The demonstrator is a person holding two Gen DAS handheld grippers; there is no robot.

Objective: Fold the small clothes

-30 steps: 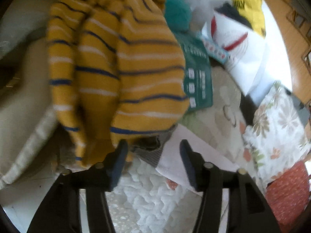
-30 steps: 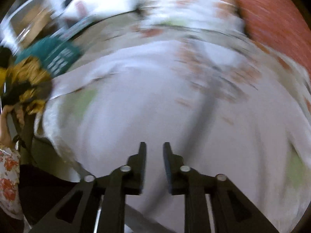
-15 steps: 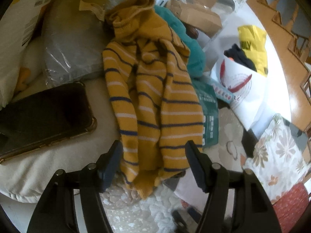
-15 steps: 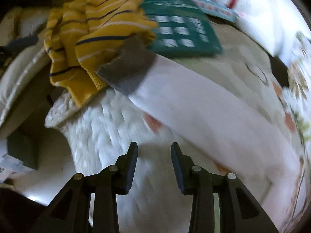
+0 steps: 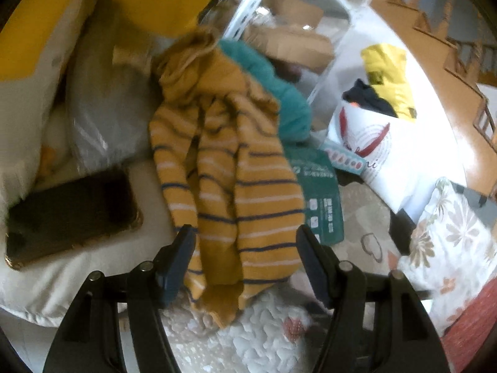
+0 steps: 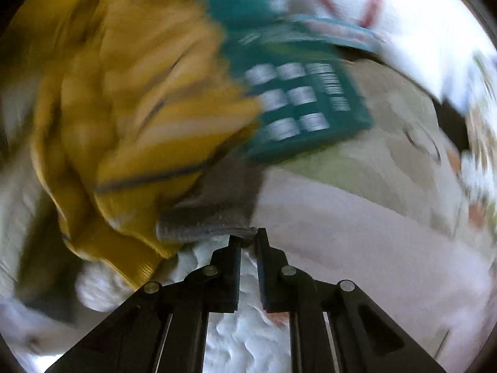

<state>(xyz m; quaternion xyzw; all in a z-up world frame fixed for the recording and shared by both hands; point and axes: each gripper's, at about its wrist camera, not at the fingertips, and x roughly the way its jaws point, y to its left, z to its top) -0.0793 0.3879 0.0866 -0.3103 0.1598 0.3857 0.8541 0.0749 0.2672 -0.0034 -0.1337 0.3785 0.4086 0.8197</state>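
striped top point(image 5: 236, 186): soft knit cloth, matt
phone point(image 5: 68, 214): smooth, glossy dark face
quilt point(image 5: 254, 335): puckered, stitched cloth
green packet point(image 5: 320, 195): smooth printed card or plastic
floor point(image 5: 435, 71): glossy wood
fingers point(image 5: 174, 264): matt black plastic

Striped garment point(image 5: 236, 192) on quilted bedding point(image 5: 257, 338)

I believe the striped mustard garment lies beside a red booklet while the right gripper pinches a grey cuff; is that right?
Almost: the booklet beside the striped mustard garment is green, not red, as the left wrist view shows. The right gripper has just closed on the grey cuff.
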